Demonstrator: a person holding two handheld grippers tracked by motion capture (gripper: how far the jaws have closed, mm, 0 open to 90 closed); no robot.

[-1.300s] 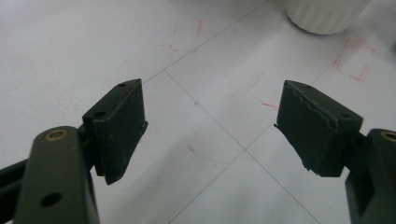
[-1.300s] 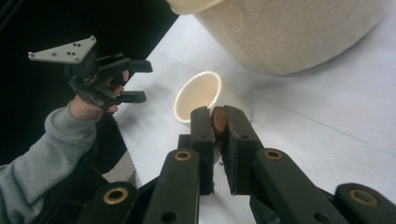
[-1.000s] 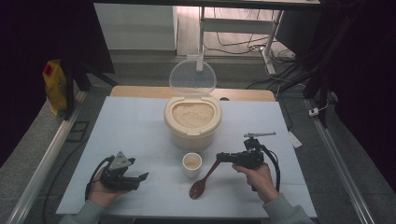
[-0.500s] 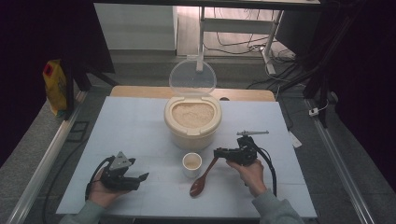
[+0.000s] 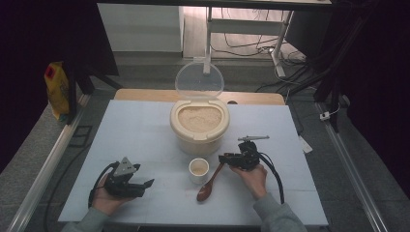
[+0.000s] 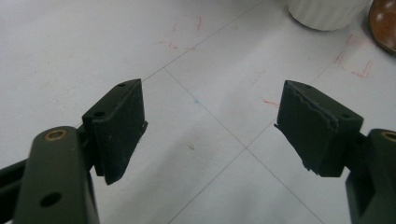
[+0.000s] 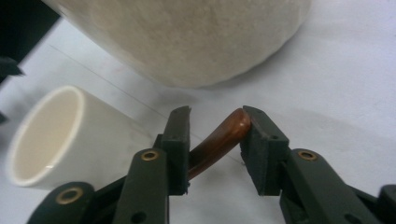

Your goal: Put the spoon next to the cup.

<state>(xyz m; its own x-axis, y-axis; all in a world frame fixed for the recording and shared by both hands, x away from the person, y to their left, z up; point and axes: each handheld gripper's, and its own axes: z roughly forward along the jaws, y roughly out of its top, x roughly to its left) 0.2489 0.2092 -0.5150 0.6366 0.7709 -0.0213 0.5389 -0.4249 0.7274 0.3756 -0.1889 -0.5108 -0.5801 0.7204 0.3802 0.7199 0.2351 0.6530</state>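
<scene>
A glossy brown wooden spoon (image 5: 209,185) is seen lying on the counter (image 5: 140,140), just beside a small white cup (image 5: 198,170). Its curved handle tip lies between the just-opening jaws of the right hand-held gripper (image 7: 215,133), unclamped. The left hand-held gripper (image 6: 210,126) is held wide open, empty.

A pale desk (image 5: 135,130) with thin grid lines carries a cream rice container (image 5: 199,126) at its centre. At six o'clock from it stands a small white cup (image 5: 198,169), with a brown spoon (image 5: 209,186) lying just beside, at four o'clock.
</scene>
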